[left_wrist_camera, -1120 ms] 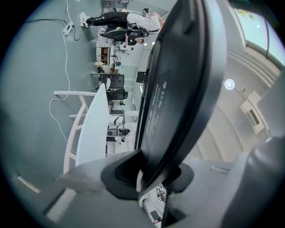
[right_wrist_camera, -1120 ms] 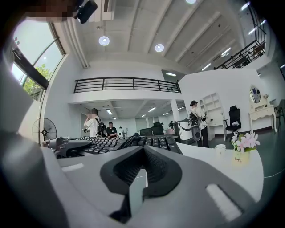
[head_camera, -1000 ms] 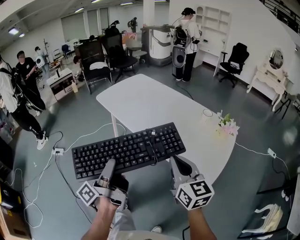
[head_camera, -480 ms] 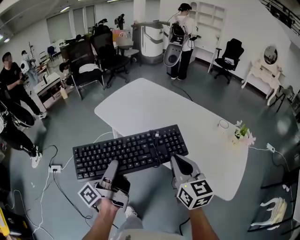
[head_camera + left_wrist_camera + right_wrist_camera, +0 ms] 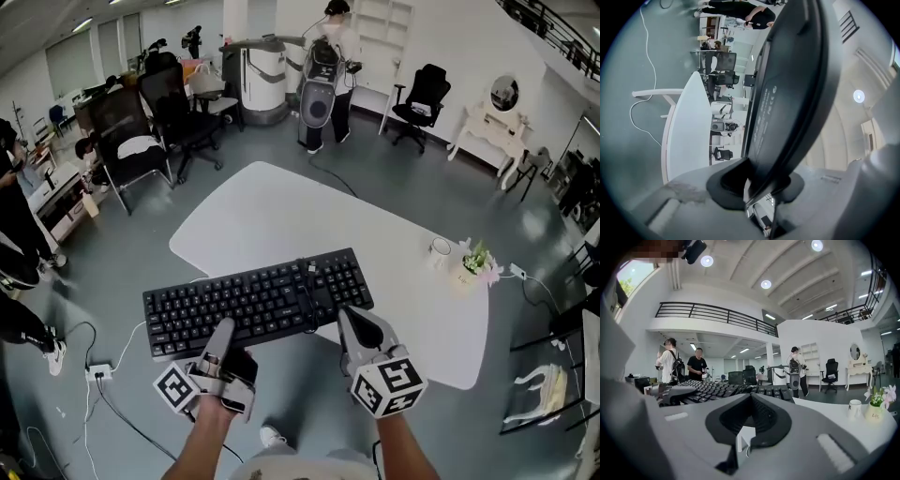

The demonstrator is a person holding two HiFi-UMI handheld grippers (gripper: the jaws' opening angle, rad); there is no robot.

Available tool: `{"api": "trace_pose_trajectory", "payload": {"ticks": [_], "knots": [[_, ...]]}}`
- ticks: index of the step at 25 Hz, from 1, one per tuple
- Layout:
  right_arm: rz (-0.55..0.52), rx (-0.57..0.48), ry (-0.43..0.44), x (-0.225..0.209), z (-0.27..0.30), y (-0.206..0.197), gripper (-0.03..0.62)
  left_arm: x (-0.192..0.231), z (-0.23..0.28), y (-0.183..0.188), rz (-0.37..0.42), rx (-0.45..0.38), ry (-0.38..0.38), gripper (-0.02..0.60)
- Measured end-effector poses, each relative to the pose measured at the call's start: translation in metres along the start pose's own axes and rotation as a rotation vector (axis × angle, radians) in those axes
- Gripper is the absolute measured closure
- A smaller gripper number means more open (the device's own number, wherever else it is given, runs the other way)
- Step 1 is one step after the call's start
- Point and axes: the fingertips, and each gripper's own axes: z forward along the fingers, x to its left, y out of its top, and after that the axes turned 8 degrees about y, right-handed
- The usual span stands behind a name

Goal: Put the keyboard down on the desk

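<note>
The left tongs (image 5: pixel 222 330) pinch the near edge of the black keyboard (image 5: pixel 258 302). The right tongs (image 5: pixel 359 323) look shut, with their tip at that same edge and nothing between them that I can see. The keyboard is up in the air, half over the white tabletop (image 5: pixel 281 220) and half over the floor. Let go here, and it could tip off the side and fall.

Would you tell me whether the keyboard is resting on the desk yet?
Not down: the left hand-held gripper clamps the keyboard, whose underside shows clear of the desk.
</note>
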Motion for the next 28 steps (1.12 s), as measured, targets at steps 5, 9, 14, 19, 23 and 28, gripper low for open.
{"api": "trace_pose_trajectory", "payload": {"ticks": [5, 9, 14, 19, 23, 28], "knots": [[0.019, 0.007, -0.057, -0.003, 0.003, -0.001, 0.595, 0.006, 0.018, 0.006, -0.031, 0.06, -0.006, 0.491], [0.023, -0.006, -0.107, -0.018, -0.003, -0.001, 0.595, 0.013, 0.034, -0.001, -0.04, 0.104, -0.008, 0.491], [0.036, -0.017, -0.149, -0.037, 0.003, -0.004, 0.595, 0.019, 0.059, -0.003, -0.039, 0.152, -0.002, 0.491], [0.037, -0.041, -0.182, -0.073, 0.016, 0.003, 0.595, 0.023, 0.102, -0.009, -0.026, 0.201, -0.008, 0.49], [0.04, -0.056, -0.206, -0.119, 0.03, 0.01, 0.595, 0.032, 0.154, -0.021, -0.019, 0.241, -0.008, 0.49], [0.05, -0.053, -0.239, -0.179, 0.049, 0.012, 0.595, 0.049, 0.221, -0.039, -0.022, 0.297, -0.015, 0.489]]}}
